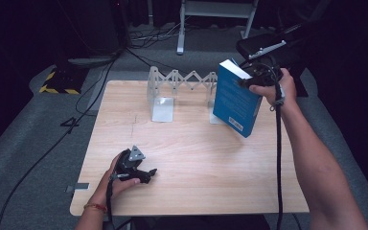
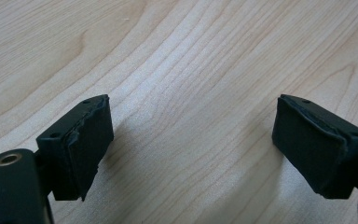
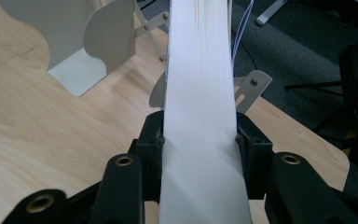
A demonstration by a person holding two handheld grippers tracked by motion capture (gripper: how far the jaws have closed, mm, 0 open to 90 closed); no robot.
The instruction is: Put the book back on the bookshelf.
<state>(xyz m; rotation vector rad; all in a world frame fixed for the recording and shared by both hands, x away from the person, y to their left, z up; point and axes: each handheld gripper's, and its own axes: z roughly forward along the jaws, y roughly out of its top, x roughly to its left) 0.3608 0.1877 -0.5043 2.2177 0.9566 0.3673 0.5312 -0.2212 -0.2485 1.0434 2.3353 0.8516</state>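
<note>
A thick blue book (image 1: 236, 98) hangs tilted above the table's back right, one corner pointing down. My right gripper (image 1: 260, 78) is shut on its upper right edge. In the right gripper view the book's white page block (image 3: 200, 70) runs up between the jaws of my right gripper (image 3: 199, 140), whose pads press on both covers. Just behind and left of the book stands a white expanding book rack (image 1: 182, 81) with upright plates (image 3: 81, 37). My left gripper (image 1: 146, 173) rests low near the table's front left, open. Bare wood lies between the pads of my left gripper (image 2: 191, 144).
The light wood table (image 1: 196, 158) has free room across its middle and front right. On the grey floor behind it lie black cables (image 1: 91, 86), a yellow-and-black striped base (image 1: 57, 81) and a white metal frame (image 1: 215, 14). A dark stand (image 1: 268, 48) sits behind my right hand.
</note>
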